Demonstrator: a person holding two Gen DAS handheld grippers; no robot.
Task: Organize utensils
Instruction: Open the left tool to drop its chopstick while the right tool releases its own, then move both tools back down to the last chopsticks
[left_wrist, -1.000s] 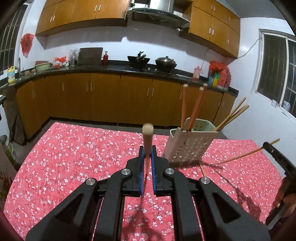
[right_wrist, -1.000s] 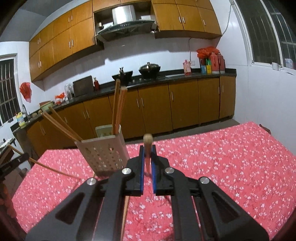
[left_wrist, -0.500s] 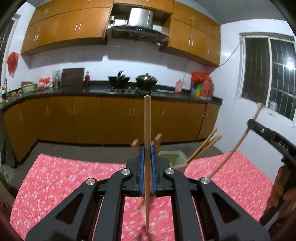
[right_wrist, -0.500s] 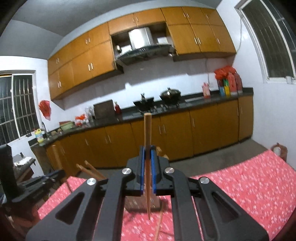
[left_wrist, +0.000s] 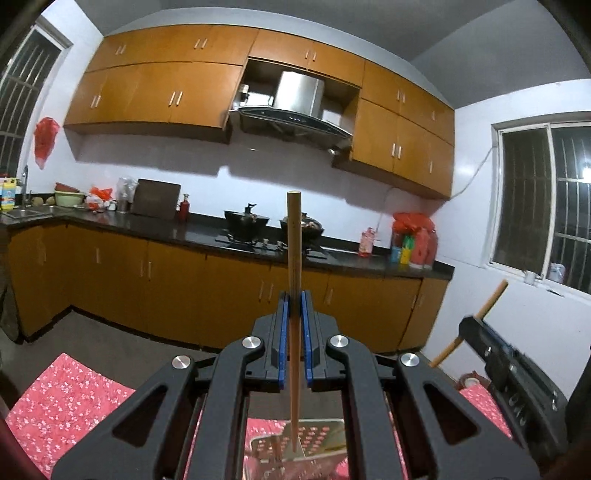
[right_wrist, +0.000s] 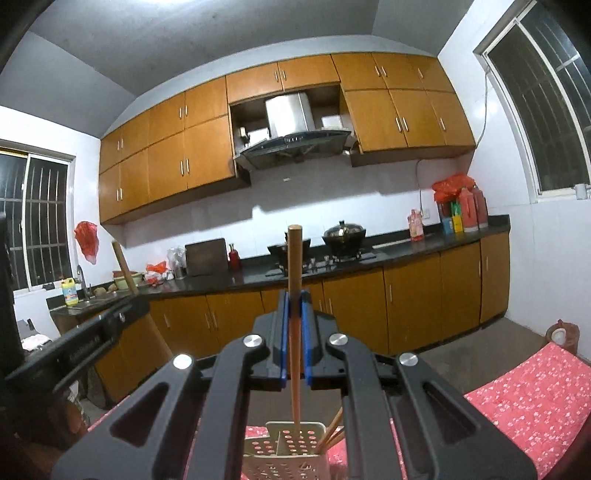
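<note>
My left gripper (left_wrist: 294, 306) is shut on a wooden chopstick (left_wrist: 294, 258), held upright with its lower tip just over the perforated beige utensil holder (left_wrist: 314, 443). My right gripper (right_wrist: 294, 306) is shut on another wooden chopstick (right_wrist: 294, 266), upright, its lower tip reaching the holder (right_wrist: 288, 446), which has other chopsticks (right_wrist: 332, 432) in it. The right gripper with its chopstick shows at the right of the left wrist view (left_wrist: 509, 369). The left gripper shows at the left of the right wrist view (right_wrist: 74, 350).
The holder stands on a table with a red flowered cloth (left_wrist: 66, 398) (right_wrist: 532, 398). Beyond the table are brown kitchen cabinets (left_wrist: 166, 280), a dark counter with pots on a stove (left_wrist: 247, 225), and a window at the right (left_wrist: 546, 199).
Both grippers have risen and tilted up over the holder, turning their chopsticks from pointing forward to upright with the lower tips at the holder's top.
</note>
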